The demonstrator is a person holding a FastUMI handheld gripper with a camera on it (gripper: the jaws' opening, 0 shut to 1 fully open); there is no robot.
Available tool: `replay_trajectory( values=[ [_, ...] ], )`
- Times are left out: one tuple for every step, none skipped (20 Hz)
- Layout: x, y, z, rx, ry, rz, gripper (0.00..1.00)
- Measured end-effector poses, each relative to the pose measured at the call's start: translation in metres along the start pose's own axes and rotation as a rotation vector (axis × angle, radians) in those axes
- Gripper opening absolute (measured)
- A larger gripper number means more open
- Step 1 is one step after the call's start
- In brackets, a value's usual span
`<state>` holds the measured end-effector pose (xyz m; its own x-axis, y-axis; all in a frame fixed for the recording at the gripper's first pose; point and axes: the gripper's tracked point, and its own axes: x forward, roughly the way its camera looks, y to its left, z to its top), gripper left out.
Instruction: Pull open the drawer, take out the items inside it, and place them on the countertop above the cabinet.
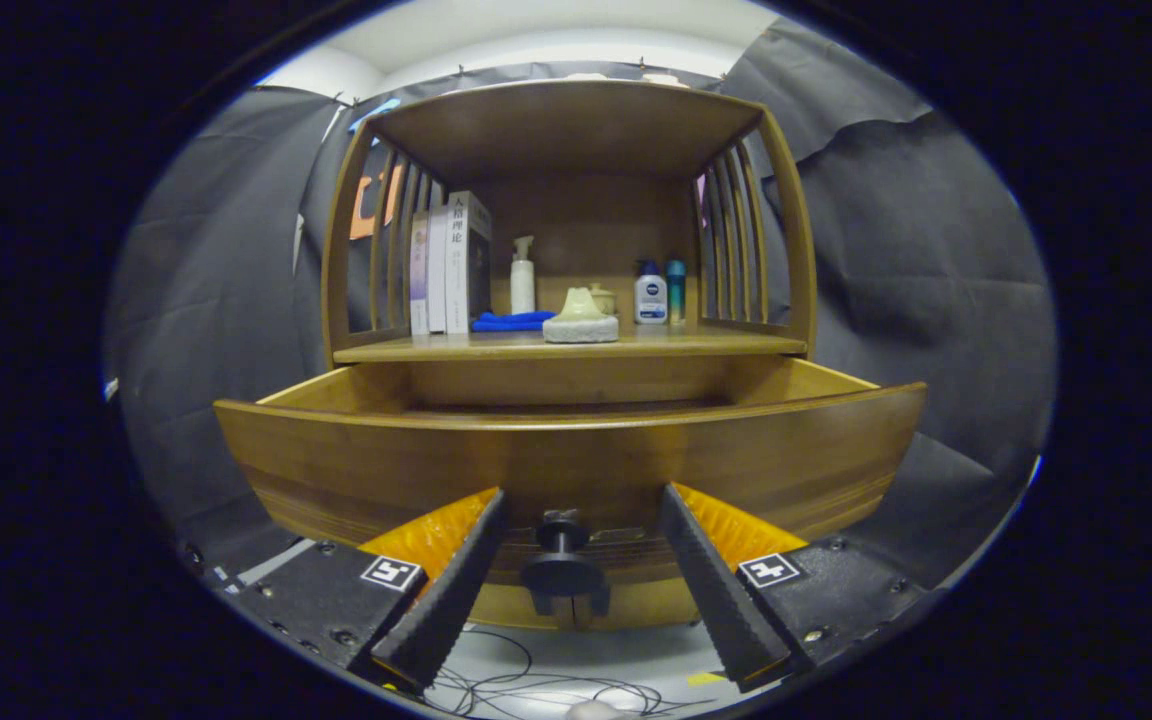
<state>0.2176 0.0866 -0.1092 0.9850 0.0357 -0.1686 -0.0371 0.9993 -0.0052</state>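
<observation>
A wooden cabinet stands in front of me with its drawer [566,455] pulled out toward me. From this low angle the drawer's inside is hidden behind its curved front panel. A dark round knob [562,565] sticks out of the drawer front and sits between my fingers, touched by neither of them. My gripper [581,510] is open, its fingertips close to the drawer front on either side of the knob. The countertop [416,350] above the drawer is a wooden shelf with bare wood along its front.
On the shelf stand several books [451,262] at the left, a blue cloth [511,321], a white pump bottle [522,277], a pale soap dish [581,318], and two small bottles [660,292] at the right. Slatted sides enclose the shelf. Cables [536,690] lie on the floor below.
</observation>
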Motion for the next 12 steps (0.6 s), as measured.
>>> replay_trajectory(
  values=[
    [0.007,0.001,0.004,0.002,-0.008,-0.001,1.0],
    [0.014,0.002,0.011,0.002,-0.022,-0.002,1.0],
    [0.022,0.003,0.008,0.002,-0.001,-0.005,1.0],
    [0.025,0.003,0.011,0.003,-0.013,-0.008,1.0],
    [0.034,0.005,0.012,0.011,-0.006,-0.011,1.0],
    [0.042,0.007,0.014,0.014,-0.014,-0.015,1.0],
    [0.047,0.008,0.015,0.009,-0.018,-0.02,1.0],
    [0.054,0.008,0.016,0.004,-0.026,-0.024,1.0],
    [0.061,0.009,0.018,0.005,-0.032,-0.025,1.0],
    [0.067,0.01,0.019,0.007,-0.029,-0.025,1.0],
    [0.074,0.009,0.021,0.009,-0.028,-0.025,1.0],
    [0.081,0.01,0.022,0.013,-0.025,-0.025,1.0]
  ],
)
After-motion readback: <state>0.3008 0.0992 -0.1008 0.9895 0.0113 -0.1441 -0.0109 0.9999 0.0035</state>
